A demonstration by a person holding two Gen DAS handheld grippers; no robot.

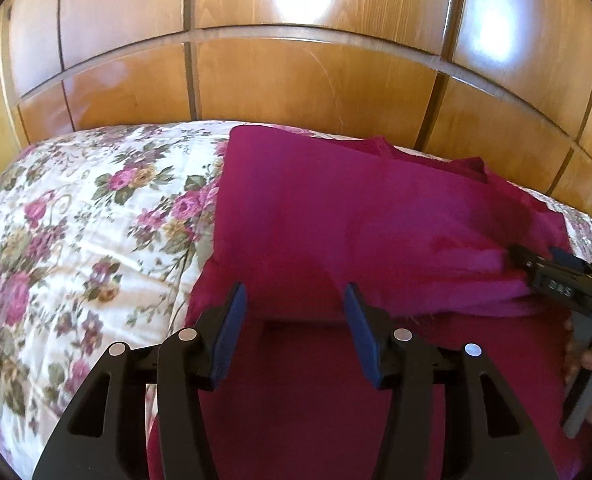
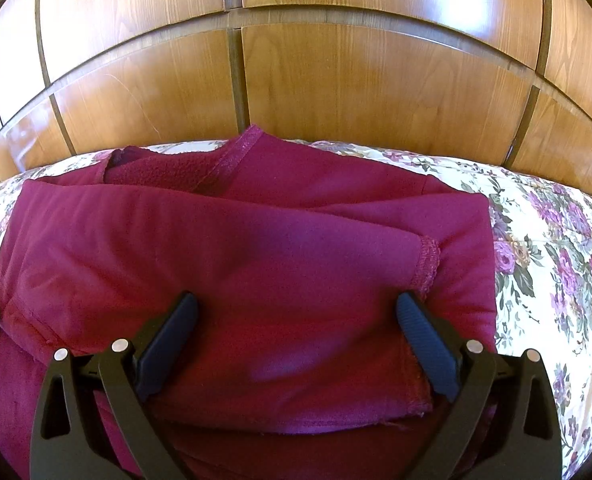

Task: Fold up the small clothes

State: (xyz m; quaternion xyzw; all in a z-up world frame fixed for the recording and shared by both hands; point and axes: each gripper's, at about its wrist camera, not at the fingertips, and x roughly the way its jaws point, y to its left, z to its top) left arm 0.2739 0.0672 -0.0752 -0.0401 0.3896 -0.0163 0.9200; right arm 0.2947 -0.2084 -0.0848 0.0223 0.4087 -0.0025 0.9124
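Both claws hover open over a folded magenta garment on the bed.

Left claw [image 1: 291,300] has its jaws partly apart and the right claw [image 2: 296,312] has them spread wide, neither pinching cloth; the garment [image 2: 255,240] lies folded on the floral bedspread [image 1: 75,220], before wooden panels [image 2: 336,80].

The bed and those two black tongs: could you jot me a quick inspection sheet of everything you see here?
Surface: floral bedspread.
Job's things: magenta garment, partly folded, one ribbed cuff lying on top.
Clutter: nothing seen.
Grippers: left tongs open above the garment, nothing between the pads; right tongs wide open over the garment, gripping nothing.
Cables: nothing seen.
Surroundings: glossy wooden panels behind the bed.
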